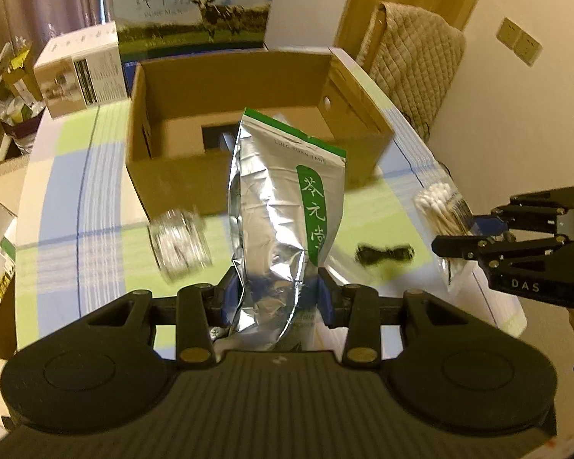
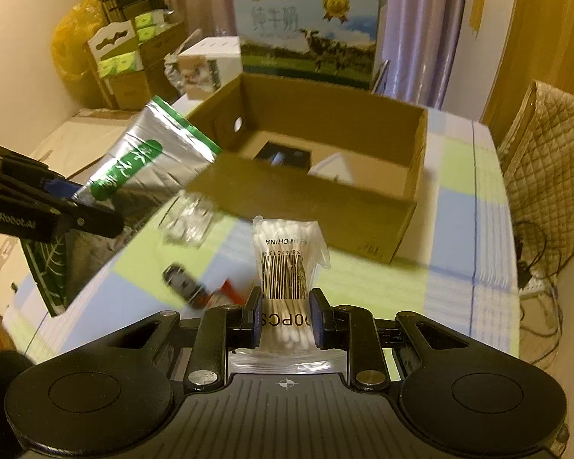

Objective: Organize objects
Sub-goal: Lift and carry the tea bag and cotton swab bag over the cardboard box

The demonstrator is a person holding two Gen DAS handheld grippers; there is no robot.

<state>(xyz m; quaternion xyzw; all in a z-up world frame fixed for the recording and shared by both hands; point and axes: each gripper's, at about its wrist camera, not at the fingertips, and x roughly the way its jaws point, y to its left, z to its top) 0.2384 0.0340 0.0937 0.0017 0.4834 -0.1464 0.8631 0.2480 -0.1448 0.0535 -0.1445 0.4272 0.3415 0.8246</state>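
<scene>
My left gripper point(image 1: 279, 298) is shut on the lower part of a silver foil pouch with a green label point(image 1: 275, 210), held upright above the table in front of an open cardboard box point(image 1: 180, 176). My right gripper point(image 2: 285, 317) is shut on a clear bag of cotton swabs point(image 2: 287, 252), also lifted, short of the box's front wall point(image 2: 325, 214). Inside the box lie a dark item point(image 2: 283, 155) and a white one point(image 2: 333, 168). The right wrist view shows the left gripper point(image 2: 63, 191) with the pouch point(image 2: 141, 164) at the left.
A clear plastic item point(image 1: 180, 244) and a small black object point(image 1: 382, 254) lie on the checked tablecloth point(image 1: 88, 199) before the box. A milk carton case point(image 1: 195, 4) and a white box point(image 1: 80, 76) stand behind it. A quilt-covered chair point(image 2: 547, 168) is at the right.
</scene>
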